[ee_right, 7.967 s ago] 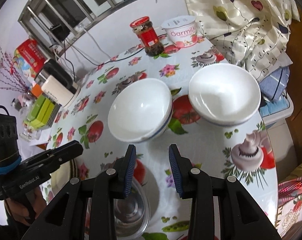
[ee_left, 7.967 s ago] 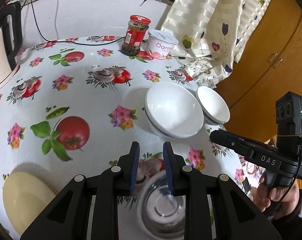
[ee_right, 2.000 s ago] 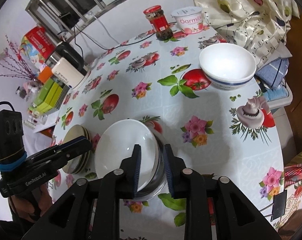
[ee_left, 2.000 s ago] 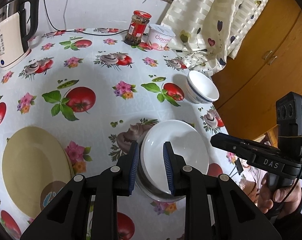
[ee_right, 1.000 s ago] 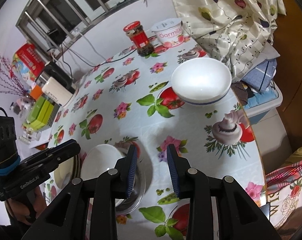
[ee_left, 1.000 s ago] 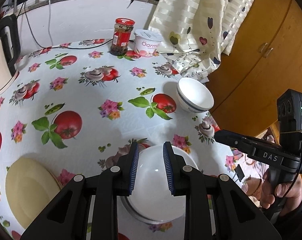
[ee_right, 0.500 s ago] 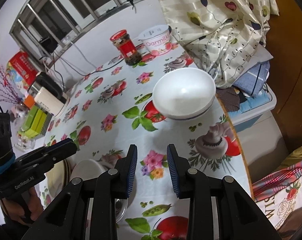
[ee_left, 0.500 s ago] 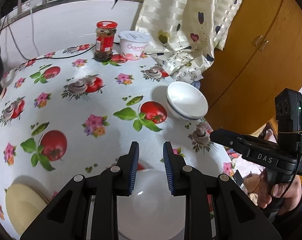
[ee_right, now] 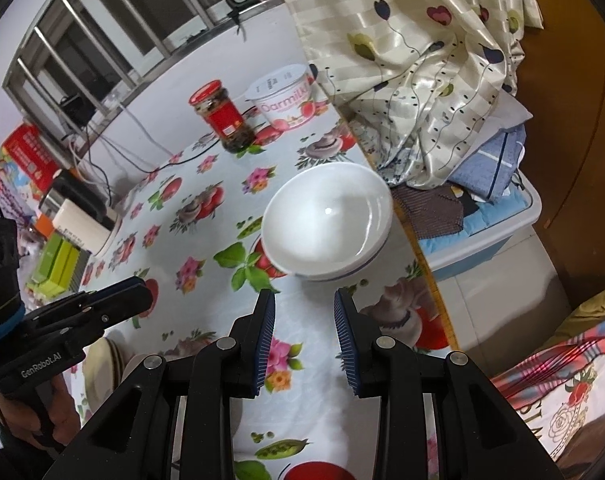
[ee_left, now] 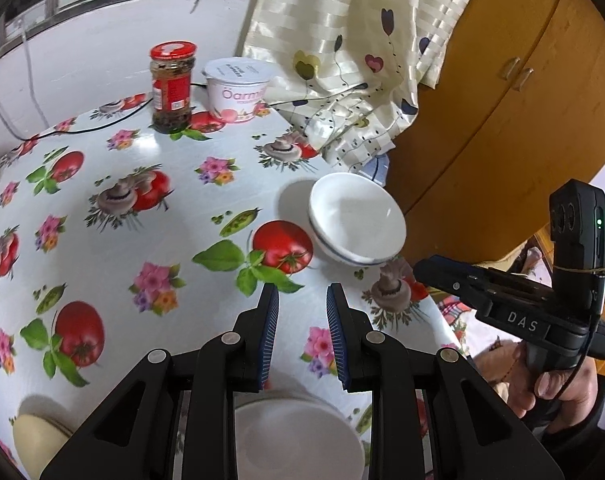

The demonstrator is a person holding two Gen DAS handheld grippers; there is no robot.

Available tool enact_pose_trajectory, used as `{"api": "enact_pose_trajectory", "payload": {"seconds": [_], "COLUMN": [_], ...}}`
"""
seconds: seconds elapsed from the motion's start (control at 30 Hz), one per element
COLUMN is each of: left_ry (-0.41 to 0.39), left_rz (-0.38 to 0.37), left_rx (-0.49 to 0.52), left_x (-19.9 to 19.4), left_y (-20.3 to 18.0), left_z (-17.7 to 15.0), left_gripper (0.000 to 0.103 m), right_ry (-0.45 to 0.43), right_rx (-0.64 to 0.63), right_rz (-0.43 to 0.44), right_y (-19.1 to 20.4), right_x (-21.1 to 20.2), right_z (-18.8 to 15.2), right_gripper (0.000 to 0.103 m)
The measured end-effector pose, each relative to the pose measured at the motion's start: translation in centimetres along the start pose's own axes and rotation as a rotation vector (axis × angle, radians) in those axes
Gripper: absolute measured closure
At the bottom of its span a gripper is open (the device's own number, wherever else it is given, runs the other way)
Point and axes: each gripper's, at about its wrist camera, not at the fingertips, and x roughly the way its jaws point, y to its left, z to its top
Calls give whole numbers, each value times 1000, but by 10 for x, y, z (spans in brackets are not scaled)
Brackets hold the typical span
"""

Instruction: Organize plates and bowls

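From your left wrist camera, your left gripper is hovering over the flowered tablecloth with its jaws parted by a narrow gap and gripping nothing. Directly below it, at the bottom edge of the view, 1 white bowl is sitting partly hidden behind the gripper's arms. A 2nd, smaller white bowl with a blue line is standing upright ahead and to the right, close to the table's edge and well apart from the fingertips. A yellow plate is peeking in at the lower left corner. At the far side, a red-lidded jar and a yogurt tub are standing just beside each other, with a patterned curtain hanging to their right. Your right gripper is showing at the right edge, seen side-on, so you cannot tell its opening from here.

From your right wrist camera, your right gripper is pointing at the small bowl, which is lying just ahead of the fingertips without touching them; the jaws are parted moderately and holding nothing. The jar and tub are standing beyond the bowl. The plate's edge is showing at the lower left, beside your left gripper. A kettle is standing near the table's far left side.
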Motion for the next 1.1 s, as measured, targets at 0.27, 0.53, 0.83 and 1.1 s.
{"api": "enact_pose_trajectory", "payload": {"seconds": [0.27, 0.53, 0.83, 1.1], "left_ry": [31, 75, 105, 148], "left_rz": [-19, -33, -57, -60], "left_rx": [19, 12, 15, -7], "left_x": [21, 44, 69, 94], "left_y": [-7, -5, -9, -9], "left_z": [22, 35, 48, 53], "left_gripper": [78, 78, 78, 78], "right_ry": [-5, -12, -10, -3], "right_rx": [19, 32, 31, 33], "right_rz": [-18, -36, -46, -55], "right_y": [-15, -30, -38, -46], "right_x": [5, 11, 22, 34], "right_z": [9, 18, 27, 36], "right_gripper": [73, 73, 73, 73]}}
